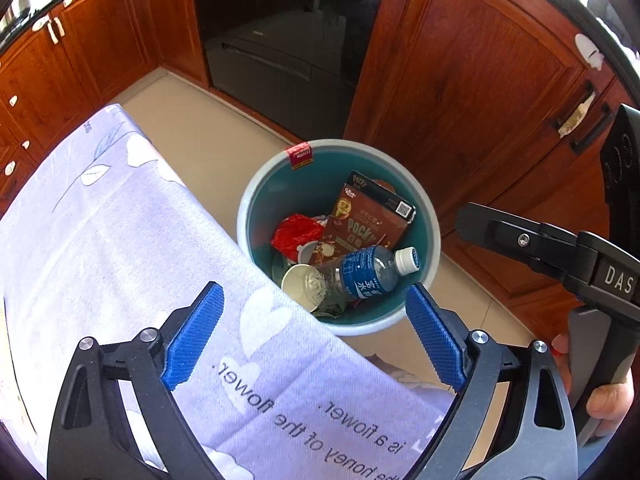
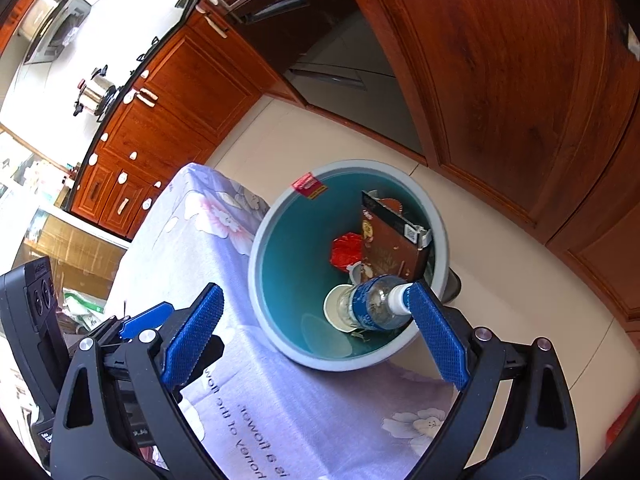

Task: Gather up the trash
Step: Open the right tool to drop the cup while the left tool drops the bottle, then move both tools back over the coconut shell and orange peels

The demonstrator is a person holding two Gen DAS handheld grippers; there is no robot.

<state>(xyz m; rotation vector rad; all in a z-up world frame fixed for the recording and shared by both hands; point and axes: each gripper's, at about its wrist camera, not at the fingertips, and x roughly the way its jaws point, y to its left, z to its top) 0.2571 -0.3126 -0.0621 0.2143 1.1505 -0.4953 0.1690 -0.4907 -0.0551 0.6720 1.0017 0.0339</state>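
A kitchen of reddish-brown wooden cabinets (image 1: 472, 80) with pale handles stands over a beige tiled floor (image 2: 500, 264), a dark built-in oven (image 1: 276, 28) set between them, far ahead of the fingers. Below the fingers, a table draped in a lilac flowered cloth (image 1: 120, 232) printed with lettering fills the foreground. Bright daylight washes the white wall and counter beyond the left finger in the right wrist view, where a steel pot (image 2: 96, 94) sits on the hob.
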